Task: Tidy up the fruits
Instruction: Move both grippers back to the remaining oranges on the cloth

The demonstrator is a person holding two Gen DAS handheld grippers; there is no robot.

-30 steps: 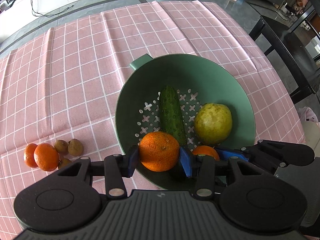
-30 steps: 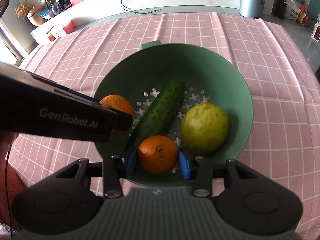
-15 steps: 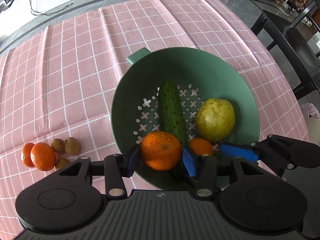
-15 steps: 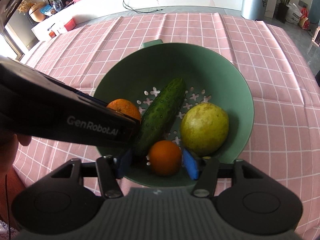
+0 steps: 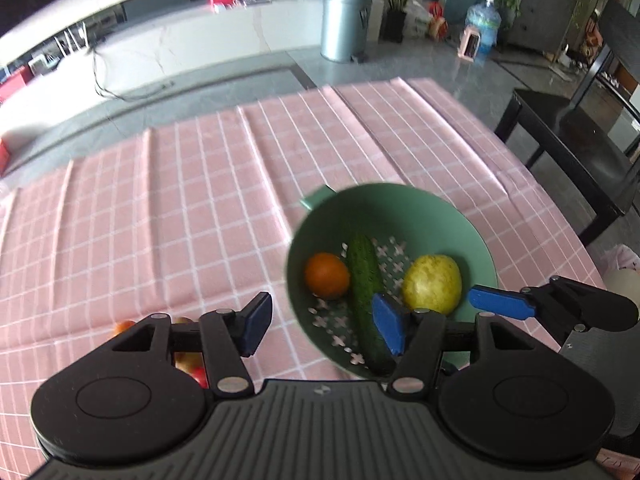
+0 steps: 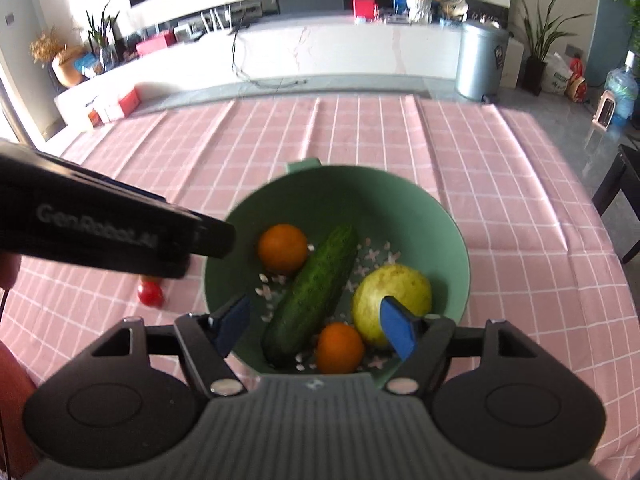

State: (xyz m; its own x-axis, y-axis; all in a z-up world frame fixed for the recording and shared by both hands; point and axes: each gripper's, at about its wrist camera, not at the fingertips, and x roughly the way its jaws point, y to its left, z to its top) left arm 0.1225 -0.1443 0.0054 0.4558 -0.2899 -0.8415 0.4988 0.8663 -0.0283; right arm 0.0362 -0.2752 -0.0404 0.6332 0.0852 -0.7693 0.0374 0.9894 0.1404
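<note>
Both oranges have left the jaws since a second ago: the larger orange (image 5: 327, 275) now lies in the green colander (image 5: 404, 200) left of the cucumber (image 5: 366, 296), and the smaller orange (image 6: 340, 347) lies at the colander's near wall between the cucumber and the yellow-green pear (image 6: 394, 298). Each tool has drawn up and back from the colander. Jaws of the left tool (image 5: 324, 328) are spreading, with nothing pressed between them, only pink checked cloth and the colander's near rim behind the gap. Jaws of the right tool (image 6: 316, 326) are spreading too, apart from the smaller orange that sits below them. Only the right wrist view shows that smaller orange; from the left wrist it is hidden. Only the right view shows a red fruit (image 6: 150, 293) on the counter (image 6: 520, 200) left of the colander, while the left view shows blurred fruit (image 5: 188, 360) behind its own left finger, also left of the colander. Both tools point steeply down toward the colander, the left one crossing the right view from the left. Its side reads "GenRobot.AI", blurred.
</note>
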